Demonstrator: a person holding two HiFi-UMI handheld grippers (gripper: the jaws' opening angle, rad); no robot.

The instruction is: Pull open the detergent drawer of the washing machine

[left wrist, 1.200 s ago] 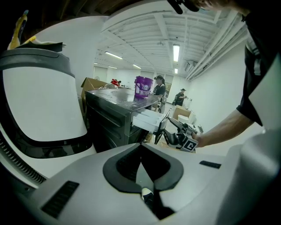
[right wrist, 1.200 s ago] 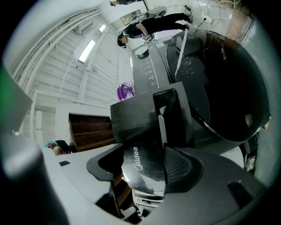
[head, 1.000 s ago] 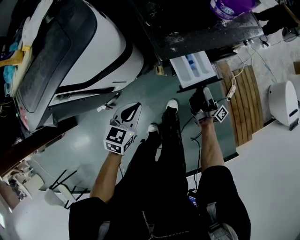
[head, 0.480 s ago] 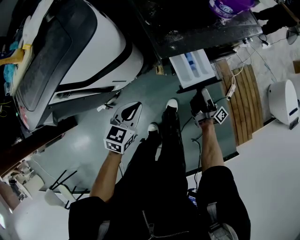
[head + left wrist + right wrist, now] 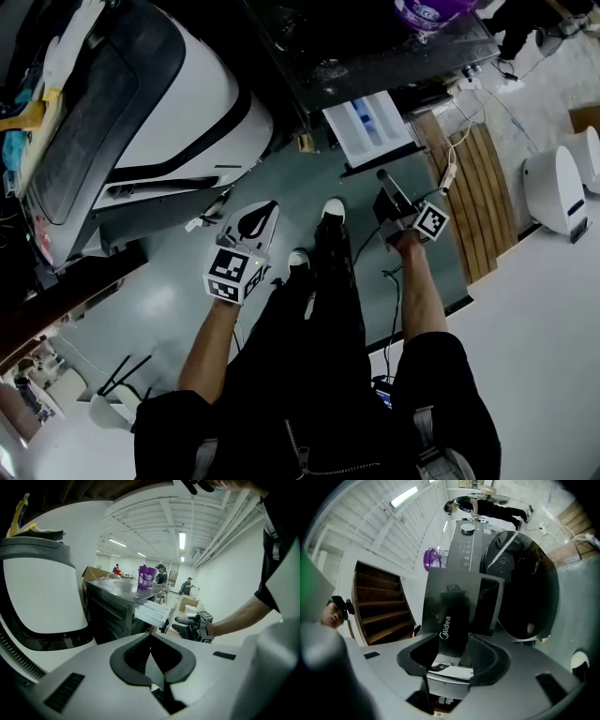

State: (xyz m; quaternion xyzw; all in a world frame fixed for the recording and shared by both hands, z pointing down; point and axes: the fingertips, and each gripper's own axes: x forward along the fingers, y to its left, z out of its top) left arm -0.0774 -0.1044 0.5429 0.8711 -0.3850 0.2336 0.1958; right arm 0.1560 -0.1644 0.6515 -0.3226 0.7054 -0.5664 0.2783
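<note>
The dark washing machine (image 5: 375, 56) stands at the top of the head view with its white detergent drawer (image 5: 367, 129) pulled out; the left gripper view shows the drawer (image 5: 152, 612) sticking out too. My right gripper (image 5: 384, 180) hovers level just in front of the drawer's dark front panel (image 5: 454, 611). Its jaws are closing, and the panel shows through the gap with neither pad pressing on it. My left gripper (image 5: 262, 217) hangs over the floor to the left, jaws shut on nothing, and sees the right gripper (image 5: 185, 623) from the side.
A big white and black appliance (image 5: 141, 112) fills the left. A purple bottle (image 5: 427, 11) stands on the washer's top. A wooden pallet (image 5: 473, 187) with cables and a white round unit (image 5: 553, 183) lie right. My shoes (image 5: 333, 211) stand between the grippers.
The right gripper has rolled a little just in front of the drawer, which stays pulled out. The left gripper has kept its place.
</note>
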